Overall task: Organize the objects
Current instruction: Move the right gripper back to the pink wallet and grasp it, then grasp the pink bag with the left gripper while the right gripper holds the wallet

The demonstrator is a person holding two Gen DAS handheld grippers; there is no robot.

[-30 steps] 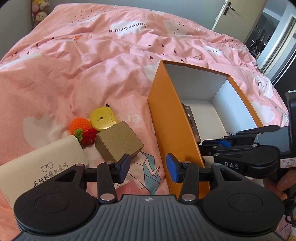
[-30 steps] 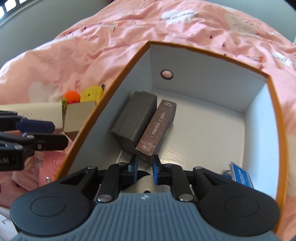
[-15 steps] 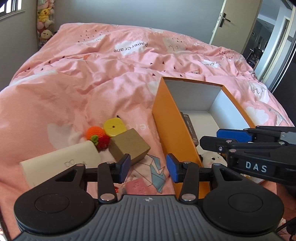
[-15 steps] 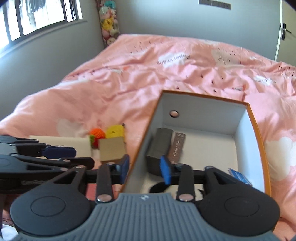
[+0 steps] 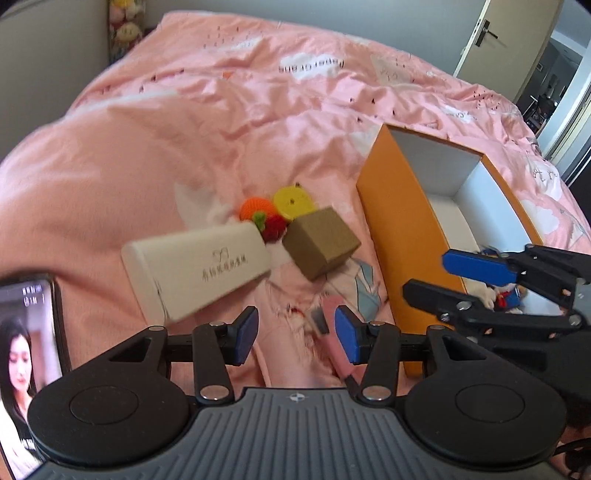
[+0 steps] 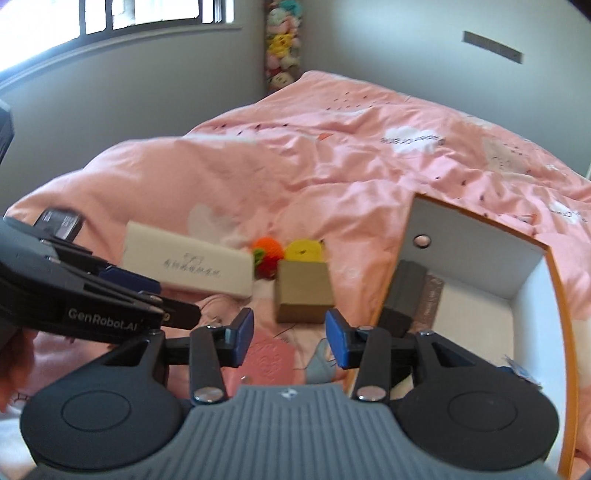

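My right gripper [image 6: 289,338], jaws opening and empty, should straddle the brown box [image 6: 303,290] at twelve o'clock (squarely).

A bed's pink quilt [image 5: 221,122] carries an open orange box [image 5: 399,221], a white case [image 5: 195,266], a brown cube [image 5: 321,240], crocheted fruit [image 5: 258,214], a yellow disc [image 5: 293,201] and a phone [image 5: 26,350].

A bed [image 6: 332,155] covered by a pink quilt is set against grey walls [image 6: 369,37]; daylight is admitted through a window [image 6: 110,18] at eleven o'clock.
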